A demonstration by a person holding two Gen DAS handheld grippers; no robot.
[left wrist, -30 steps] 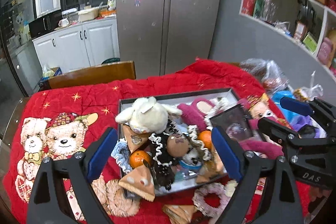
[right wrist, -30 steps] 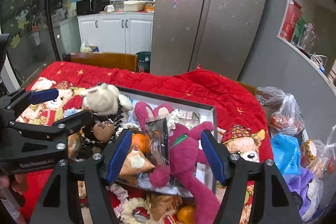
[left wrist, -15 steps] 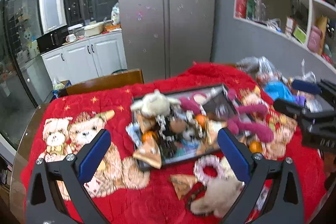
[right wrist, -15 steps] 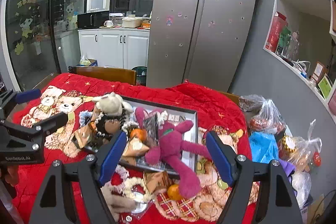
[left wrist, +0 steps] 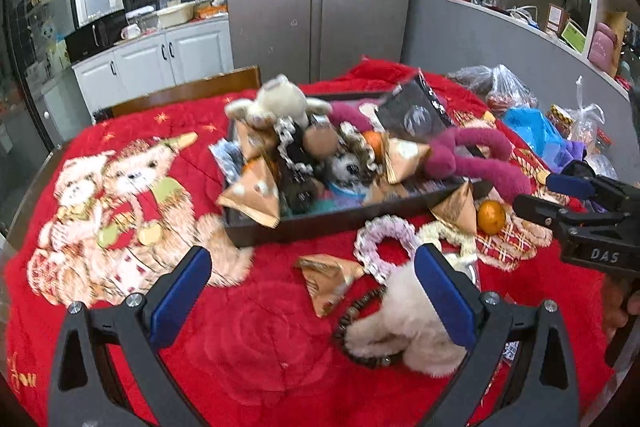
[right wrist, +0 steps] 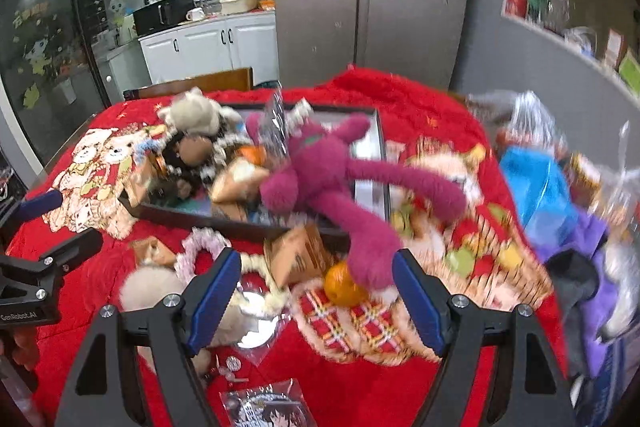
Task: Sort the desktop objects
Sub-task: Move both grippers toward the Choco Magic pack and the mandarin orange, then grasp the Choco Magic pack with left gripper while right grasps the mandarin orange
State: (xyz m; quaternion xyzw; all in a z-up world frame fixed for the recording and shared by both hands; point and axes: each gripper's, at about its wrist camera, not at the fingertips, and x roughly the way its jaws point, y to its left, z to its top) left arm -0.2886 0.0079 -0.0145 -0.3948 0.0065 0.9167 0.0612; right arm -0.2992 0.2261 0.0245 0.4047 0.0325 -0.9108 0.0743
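Note:
A dark tray [left wrist: 320, 223] on the red cloth is heaped with toys: a cream plush [left wrist: 280, 103], a magenta long-limbed plush [left wrist: 468, 155] hanging over its rim, and gold triangular packets. In front of it lie a gold packet [left wrist: 324, 279], a pink scrunchie [left wrist: 380, 239], a fluffy cream toy [left wrist: 408, 331], a bead bracelet [left wrist: 352, 311] and an orange [left wrist: 491, 215]. My left gripper [left wrist: 310, 291] hangs open over the gold packet, holding nothing. My right gripper [right wrist: 316, 291] is open above the orange [right wrist: 344, 285] and the magenta plush [right wrist: 320, 167], gripping neither.
Plastic bags and a blue bag [right wrist: 536, 183] crowd the table's right side. A wooden chair back [left wrist: 192, 93] stands behind the table. A printed card [right wrist: 268, 407] lies at the near edge. The bear-print cloth [left wrist: 120, 187] spreads left of the tray.
Both grippers have drawn back from over the tray to the near side and sunk toward the cloth. Their jaws stand a little wider. The loose items before the tray have come into view.

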